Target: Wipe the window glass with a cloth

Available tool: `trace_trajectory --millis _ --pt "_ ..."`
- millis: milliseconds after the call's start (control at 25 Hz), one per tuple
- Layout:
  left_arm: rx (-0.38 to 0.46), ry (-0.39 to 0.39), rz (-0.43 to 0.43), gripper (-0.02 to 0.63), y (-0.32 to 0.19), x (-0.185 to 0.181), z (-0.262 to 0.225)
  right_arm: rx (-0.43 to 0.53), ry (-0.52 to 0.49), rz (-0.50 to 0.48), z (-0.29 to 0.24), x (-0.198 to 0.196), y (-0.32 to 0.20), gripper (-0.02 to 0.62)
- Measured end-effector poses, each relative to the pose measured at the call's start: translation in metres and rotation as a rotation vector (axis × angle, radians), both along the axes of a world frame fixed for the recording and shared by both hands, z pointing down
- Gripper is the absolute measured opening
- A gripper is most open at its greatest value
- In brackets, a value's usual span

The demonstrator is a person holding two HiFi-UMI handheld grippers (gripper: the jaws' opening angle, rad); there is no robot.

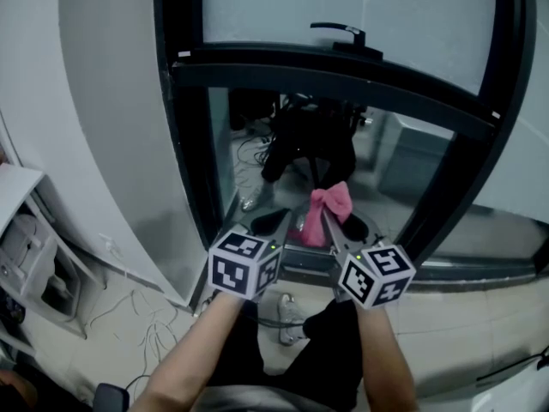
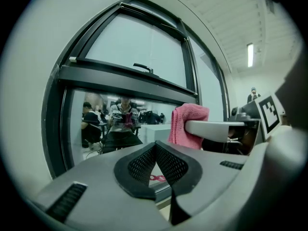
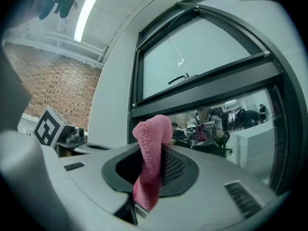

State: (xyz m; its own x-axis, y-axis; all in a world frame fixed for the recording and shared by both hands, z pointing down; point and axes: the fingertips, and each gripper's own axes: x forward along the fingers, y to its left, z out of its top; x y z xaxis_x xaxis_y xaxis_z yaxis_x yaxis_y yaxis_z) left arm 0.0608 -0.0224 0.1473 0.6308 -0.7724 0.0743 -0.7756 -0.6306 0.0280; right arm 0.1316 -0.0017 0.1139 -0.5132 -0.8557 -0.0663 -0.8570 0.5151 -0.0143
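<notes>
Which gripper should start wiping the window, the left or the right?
Right, probably. The right gripper is shut on the pink cloth, held up in front of the window glass. The left gripper is shut with nothing in it.

Window [image 1: 412, 157] fills centre and upper right of head view; wall [image 1: 103, 101] to its left. Handle [image 1: 340, 33] at top centre, on upper pane, above crossbar [image 1: 326, 80]; lower pane below crossbar. Both grippers side by side at lower centre, before lower pane: left gripper [image 1: 264, 232] left, right gripper [image 1: 330, 227] right. Cloth [image 1: 330, 206] between right gripper's jaws, sticking up past tips, near glass; contact unclear. Nothing between left gripper's jaws. Cables [image 1: 129, 307] on floor at lower left, beside wall. Shelf [image 1: 21, 230] at left edge.
</notes>
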Motion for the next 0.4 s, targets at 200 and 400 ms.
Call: trace_trajectory --millis 200,400 --pt "0.003 -0.001 -0.001 0.0 0.001 0.003 -0.001 -0.003 -0.013 -0.009 0.003 0.002 0.001 0.064" --pt "0.001 -0.01 0.011 0.0 0.004 0.01 0.0 -0.013 -0.024 0.008 0.005 0.007 0.007 0.064"
